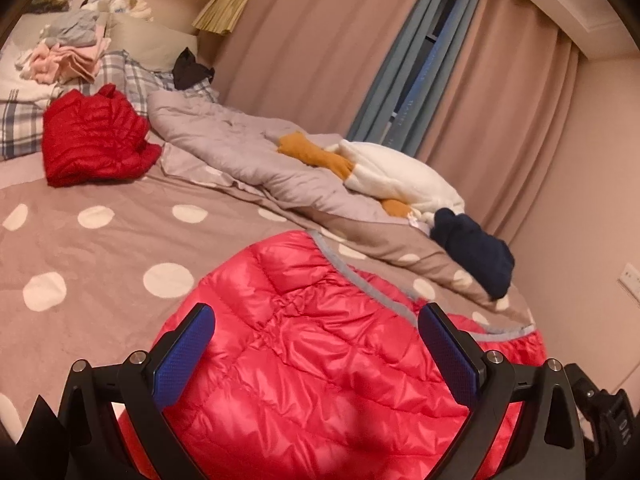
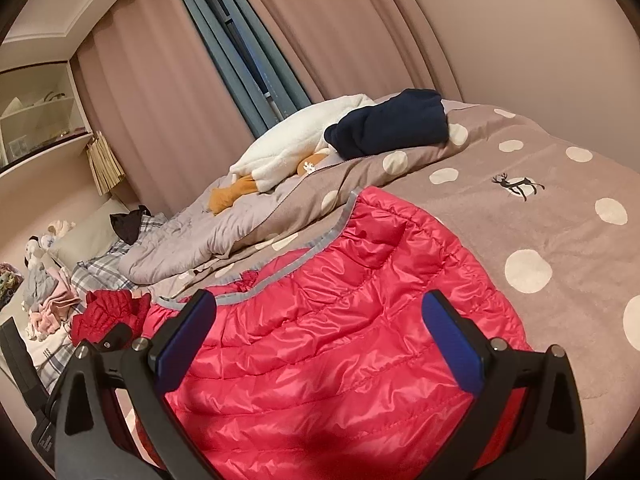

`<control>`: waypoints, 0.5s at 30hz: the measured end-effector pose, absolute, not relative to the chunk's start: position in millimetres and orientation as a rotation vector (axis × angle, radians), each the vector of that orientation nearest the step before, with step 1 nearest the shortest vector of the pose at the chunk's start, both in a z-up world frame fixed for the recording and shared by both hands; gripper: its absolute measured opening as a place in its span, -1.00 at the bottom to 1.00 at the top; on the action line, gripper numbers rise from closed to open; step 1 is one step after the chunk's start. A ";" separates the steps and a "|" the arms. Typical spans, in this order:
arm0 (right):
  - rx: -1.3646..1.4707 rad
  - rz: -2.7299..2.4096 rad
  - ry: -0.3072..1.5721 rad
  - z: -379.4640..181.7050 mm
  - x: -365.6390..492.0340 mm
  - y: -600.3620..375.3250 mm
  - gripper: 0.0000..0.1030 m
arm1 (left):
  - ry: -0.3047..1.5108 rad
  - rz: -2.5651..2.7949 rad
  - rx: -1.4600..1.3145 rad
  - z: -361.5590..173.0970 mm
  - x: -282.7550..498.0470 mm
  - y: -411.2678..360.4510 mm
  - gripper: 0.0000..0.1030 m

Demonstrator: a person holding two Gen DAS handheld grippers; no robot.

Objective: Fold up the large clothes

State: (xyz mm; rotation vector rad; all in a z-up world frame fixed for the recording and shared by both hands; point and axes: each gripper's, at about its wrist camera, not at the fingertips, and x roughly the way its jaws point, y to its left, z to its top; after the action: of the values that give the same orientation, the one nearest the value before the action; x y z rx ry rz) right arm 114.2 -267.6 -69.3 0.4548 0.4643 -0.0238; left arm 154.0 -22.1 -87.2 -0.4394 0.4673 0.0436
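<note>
Left wrist view: your left tool (image 1: pixel 316 320) is spread wide, nothing pinched, hovering over the pink puffer jacket (image 1: pixel 320 360) lying on the polka-dot bed (image 1: pixel 100 280). Right tool (image 2: pixel 320 308) is also spread wide above the same jacket, holding nothing. Red jacket (image 1: pixel 96 136) sits folded near the pillows, well apart.
</note>
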 end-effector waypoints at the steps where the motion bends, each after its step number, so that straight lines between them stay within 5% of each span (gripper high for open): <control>1: 0.445 -0.030 0.464 -69.9 114.8 -267.6 1.00 | 0.468 0.045 -0.432 -88.7 155.0 -22.7 0.97; 15: 0.322 -0.190 0.655 -170.4 193.7 -272.9 1.00 | 0.539 0.088 -0.262 -177.1 208.2 -40.4 0.97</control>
State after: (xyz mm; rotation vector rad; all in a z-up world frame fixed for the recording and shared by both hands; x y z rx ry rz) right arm 193.7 -272.9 -170.4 0.3216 0.6548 -0.1900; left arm 208.2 -40.4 -177.1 -0.2624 0.5394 0.0877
